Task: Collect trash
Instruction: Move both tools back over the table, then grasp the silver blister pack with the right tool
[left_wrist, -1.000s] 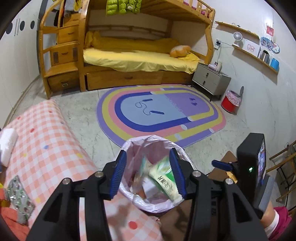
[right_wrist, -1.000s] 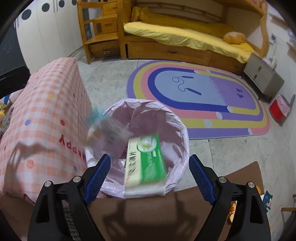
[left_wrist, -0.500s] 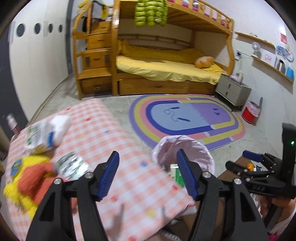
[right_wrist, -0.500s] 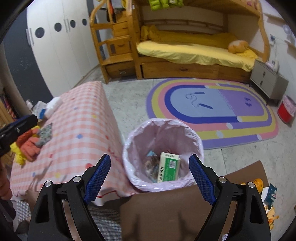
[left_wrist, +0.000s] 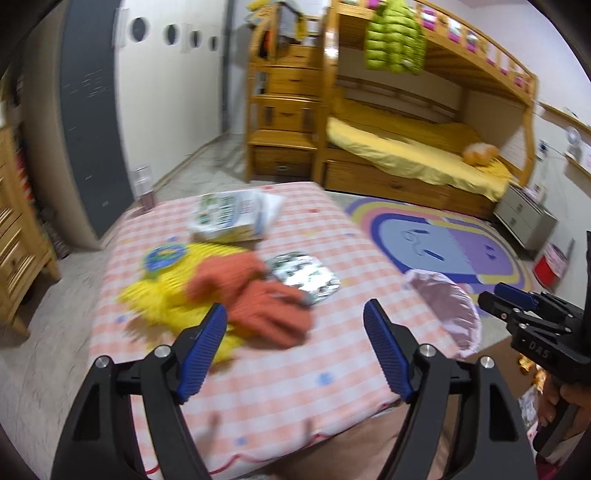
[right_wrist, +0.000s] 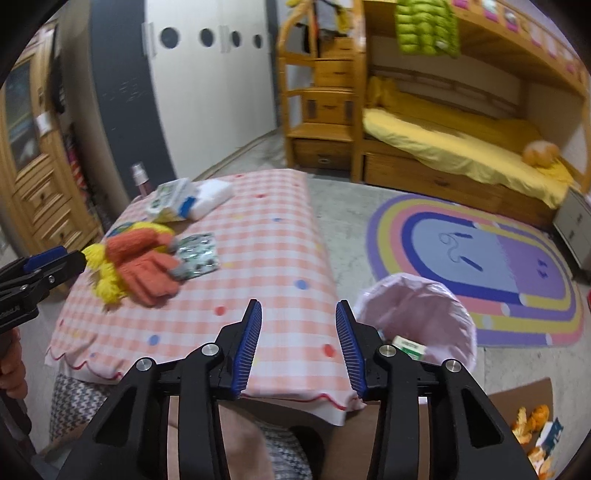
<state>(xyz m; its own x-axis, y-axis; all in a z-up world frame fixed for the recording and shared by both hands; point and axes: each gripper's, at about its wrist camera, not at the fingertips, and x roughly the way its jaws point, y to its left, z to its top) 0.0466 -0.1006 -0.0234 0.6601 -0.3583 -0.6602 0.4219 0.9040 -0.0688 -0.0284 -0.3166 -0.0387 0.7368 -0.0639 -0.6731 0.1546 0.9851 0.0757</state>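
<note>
A pink-lined trash bin (right_wrist: 417, 317) stands on the floor at the table's right end, with a green and white box (right_wrist: 408, 347) inside. On the pink checked table (left_wrist: 295, 369) lie a silver pill blister sheet (left_wrist: 303, 277), a white and green carton (left_wrist: 225, 218) and a white packet (right_wrist: 212, 195). My left gripper (left_wrist: 295, 321) hovers over the table with its jaws opening and nothing between them. My right gripper (right_wrist: 298, 314) hangs above the table's near right corner, its jaws closing on nothing. The bin (left_wrist: 443, 310) also shows in the left wrist view.
Orange gloves (left_wrist: 255, 291) and a yellow fuzzy thing (left_wrist: 162, 291) lie left of the blister sheet. A small bottle (right_wrist: 139, 179) stands beyond the table. Orange peel and wrappers (right_wrist: 535, 428) lie on a brown board at lower right. A rainbow rug (right_wrist: 476, 266) and bunk bed (right_wrist: 443, 122) lie beyond.
Both grippers pulled back from over the bin and swung left toward the table. The box dropped into the bin. The left jaws widened; the right jaws narrowed.
</note>
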